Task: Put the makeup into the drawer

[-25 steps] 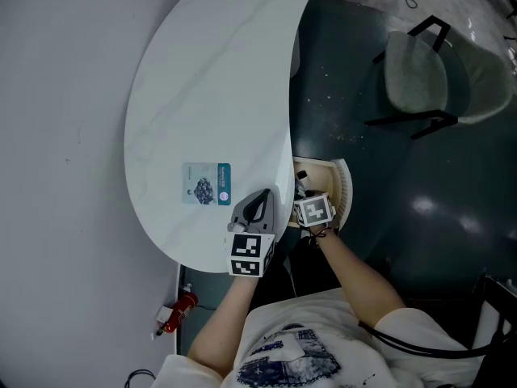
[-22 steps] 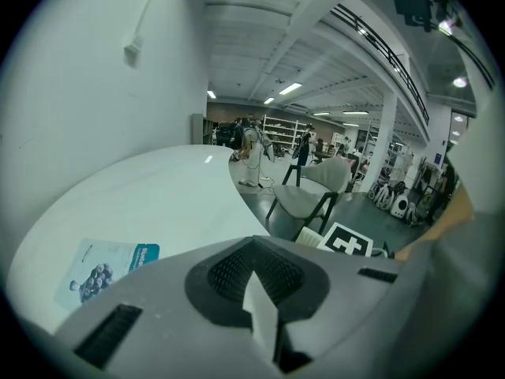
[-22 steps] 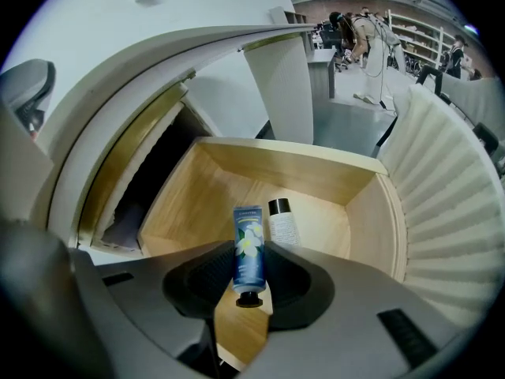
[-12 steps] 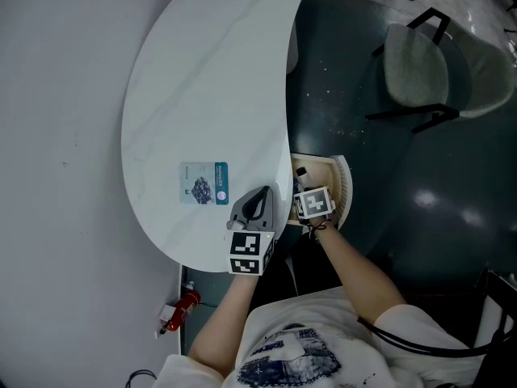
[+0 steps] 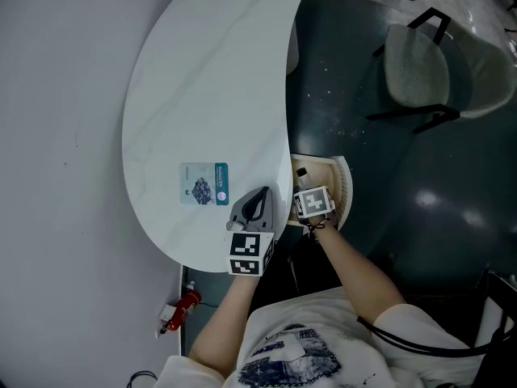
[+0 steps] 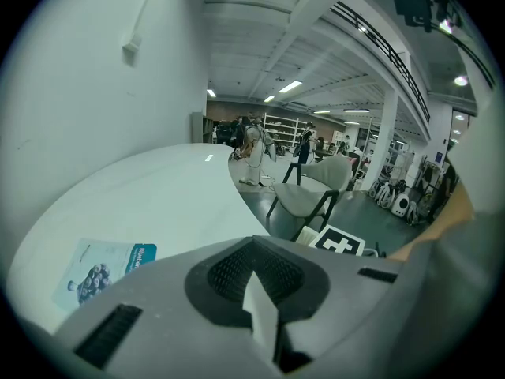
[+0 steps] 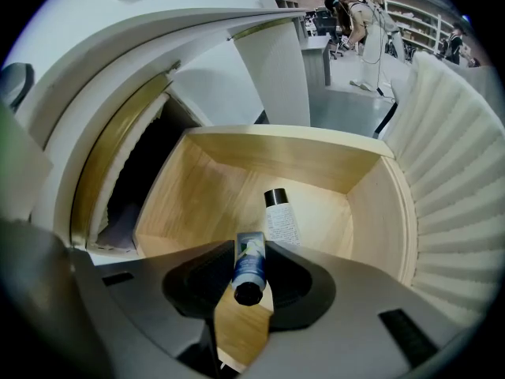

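**Right gripper creeps forward over the drawer**

Within the first half of the last 1 second, the right gripper (image 7: 251, 284) shifts a little toward the far side of the drawer (image 5: 344, 186). Its marker cube (image 5: 313, 204) sits slightly higher in the head view and is turned a touch, and the tube (image 7: 249, 260) clamped in the jaws goes along with it. The head view itself slides slightly, so the mask sachet (image 5: 203, 183) and the table (image 5: 210, 79) lie a little further left
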`<state>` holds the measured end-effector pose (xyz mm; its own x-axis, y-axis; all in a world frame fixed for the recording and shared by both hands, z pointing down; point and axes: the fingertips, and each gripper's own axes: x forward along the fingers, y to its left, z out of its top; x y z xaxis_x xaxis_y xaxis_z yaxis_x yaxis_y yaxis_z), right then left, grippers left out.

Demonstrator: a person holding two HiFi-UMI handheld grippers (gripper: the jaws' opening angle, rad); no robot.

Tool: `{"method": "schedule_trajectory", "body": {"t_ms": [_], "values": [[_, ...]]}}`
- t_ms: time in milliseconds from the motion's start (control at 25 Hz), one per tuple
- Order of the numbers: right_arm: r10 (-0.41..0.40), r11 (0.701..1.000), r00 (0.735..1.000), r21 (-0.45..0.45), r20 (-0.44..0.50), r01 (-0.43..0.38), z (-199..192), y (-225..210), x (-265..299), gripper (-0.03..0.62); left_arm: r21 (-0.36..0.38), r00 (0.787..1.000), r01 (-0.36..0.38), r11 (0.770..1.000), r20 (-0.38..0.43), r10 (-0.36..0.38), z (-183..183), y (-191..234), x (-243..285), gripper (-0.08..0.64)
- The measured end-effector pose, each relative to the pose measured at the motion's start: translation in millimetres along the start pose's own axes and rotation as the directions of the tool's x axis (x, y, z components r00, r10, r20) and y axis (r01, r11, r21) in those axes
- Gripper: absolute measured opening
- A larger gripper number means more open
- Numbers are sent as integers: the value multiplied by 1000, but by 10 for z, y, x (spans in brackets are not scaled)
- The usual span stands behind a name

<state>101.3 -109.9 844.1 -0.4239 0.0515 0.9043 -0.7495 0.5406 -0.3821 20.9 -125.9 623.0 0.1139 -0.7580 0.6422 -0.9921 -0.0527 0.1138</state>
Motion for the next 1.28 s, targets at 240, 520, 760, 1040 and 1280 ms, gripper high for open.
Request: {"method": "schedule_trajectory", "body": {"t_ms": [240, 520, 760, 1040, 1280], "values": [[1, 1000, 1000, -1, -14, -1, -24, 6, 18, 129, -5, 1000, -14, 1000, -8, 13, -38, 20, -37, 34], [21, 1000, 1000, 6, 11, -21, 21, 35, 9, 129, -11, 1000, -19, 1000, -4, 19, -48, 11, -60, 34], [14, 1000, 1000, 7, 8, -14, 12, 9, -17, 129, -10, 1000, -25, 1000, -1, 25, -47, -5, -99, 34], [11, 1000, 1000, 5, 24, -11, 38, 15, -101, 129, -11, 999, -35, 999, 9, 35, -28, 3, -169, 34], [0, 1000, 999, 14, 40, -1, 24, -10, -221, 129, 6, 999, -31, 1000, 26, 30, 33, -5, -268, 34]]}}
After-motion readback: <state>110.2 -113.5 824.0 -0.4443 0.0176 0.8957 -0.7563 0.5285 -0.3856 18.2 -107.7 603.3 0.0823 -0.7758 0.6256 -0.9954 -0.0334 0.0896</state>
